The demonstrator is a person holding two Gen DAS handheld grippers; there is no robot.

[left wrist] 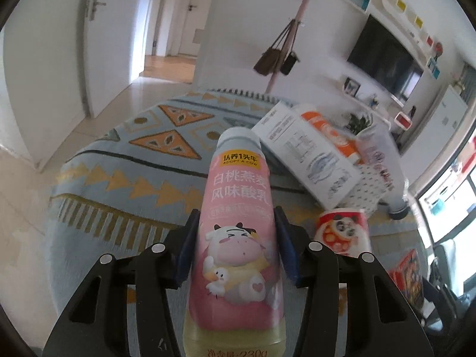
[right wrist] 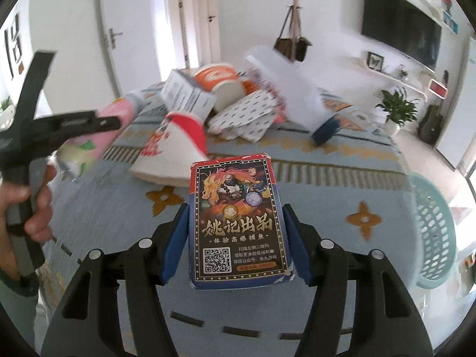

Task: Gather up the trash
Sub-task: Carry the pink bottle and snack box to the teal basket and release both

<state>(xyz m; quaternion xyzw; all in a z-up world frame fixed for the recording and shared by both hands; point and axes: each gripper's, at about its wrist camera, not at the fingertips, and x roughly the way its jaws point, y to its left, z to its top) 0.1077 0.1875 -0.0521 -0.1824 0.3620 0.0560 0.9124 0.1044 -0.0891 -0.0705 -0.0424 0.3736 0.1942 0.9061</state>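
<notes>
Turquoise basket [right wrist: 431, 226] at 3 o'clock; my left gripper [left wrist: 236, 239] pinches yogurt bottle [left wrist: 238, 223], right gripper [right wrist: 236, 238] card box [right wrist: 238, 223], above patterned rug [right wrist: 327, 184].

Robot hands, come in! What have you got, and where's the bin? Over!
Left hand-held gripper shut on pink yogurt bottle. Right hand-held gripper shut on card box. Mint basket at right, path open. More trash piled on the rug.

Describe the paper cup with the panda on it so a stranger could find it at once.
Start at the patterned blue rug and find the trash pile on it. The panda cup lies at the pile's near edge, just in front of the white box. Unlike the orange cup behind, it is red and white with a cartoon panda.
</notes>
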